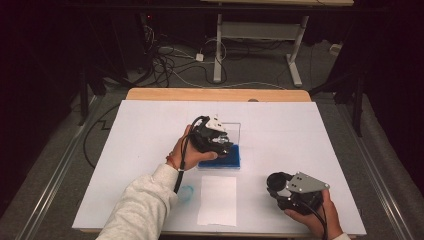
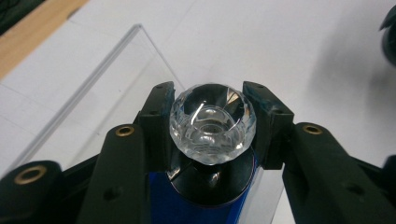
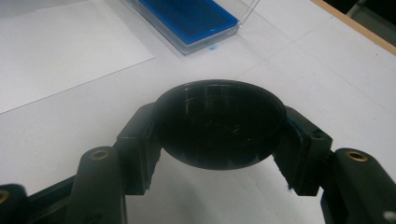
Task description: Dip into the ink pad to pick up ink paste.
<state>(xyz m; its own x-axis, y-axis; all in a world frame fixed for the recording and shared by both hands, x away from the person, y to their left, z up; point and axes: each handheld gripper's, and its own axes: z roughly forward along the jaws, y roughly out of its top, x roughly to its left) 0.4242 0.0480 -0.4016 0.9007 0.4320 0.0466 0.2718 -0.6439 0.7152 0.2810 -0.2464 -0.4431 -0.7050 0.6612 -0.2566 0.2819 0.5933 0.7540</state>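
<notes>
You are working on a white-covered table. A blank sheet of paper lies near your edge of it. Just beyond the sheet is the ink pad case, with its clear lid standing open behind the blue pad.

Your left gripper is over the blue pad. Its jaws are closed on the faceted clear knob of a round stamp. The stamp's dark body hangs below the knob with the pad right under it. From these views I cannot tell whether the stamp face is touching the ink or sits just above it.

Your right gripper is parked low at the near right corner, well apart from the case. It is clamped on a round black cap, which is most likely the stamp's cover.

The smallest thing here is a faint blue mark on the table cover, just left of the sheet.

This looks like the inking step. For the next move, lift the stamp straight off the pad and keep it upright so the wet face touches nothing on the way. Bring it toward you until it is over the middle of the sheet, then press it down squarely. Keep it clear of the paper's left edge, where that blue mark has landed on the cover. Keep your grip on the cap and leave your right hand where it is.
</notes>
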